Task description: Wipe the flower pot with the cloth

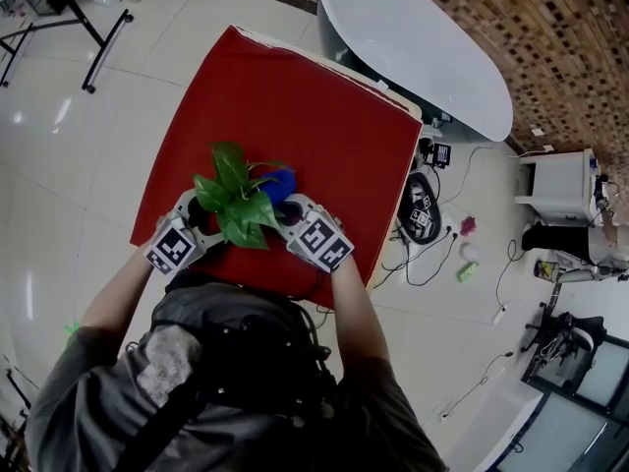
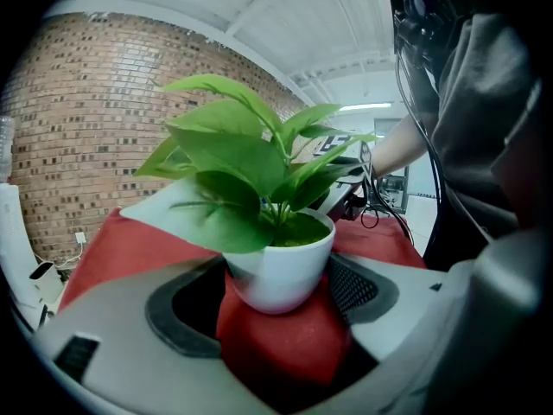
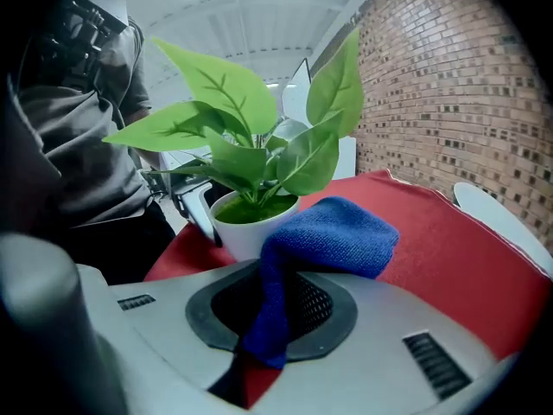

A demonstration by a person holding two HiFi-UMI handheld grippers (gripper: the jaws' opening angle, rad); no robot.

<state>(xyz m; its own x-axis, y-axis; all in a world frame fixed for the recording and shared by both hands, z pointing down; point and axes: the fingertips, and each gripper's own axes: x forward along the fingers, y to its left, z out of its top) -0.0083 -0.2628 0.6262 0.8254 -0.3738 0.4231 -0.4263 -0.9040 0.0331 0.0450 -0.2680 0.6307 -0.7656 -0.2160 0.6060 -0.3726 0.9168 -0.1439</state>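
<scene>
On the red-covered table (image 1: 295, 96), the left gripper (image 1: 197, 219) squeezes the small white round flower pot (image 2: 281, 271) of green leaves (image 2: 233, 150) near the table's front edge, the right gripper (image 1: 293, 214) pinches a soft blue cloth (image 3: 333, 236) beside it, and a hard rub might tip the pot.

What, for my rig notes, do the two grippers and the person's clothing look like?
The left gripper and right gripper look alike: light grey moulded shells with dark grey, mesh-textured pads. Each bears a cube of black-and-white square markers. The person wears a grey short-sleeved shirt, with a black harness and cables over the chest.
</scene>
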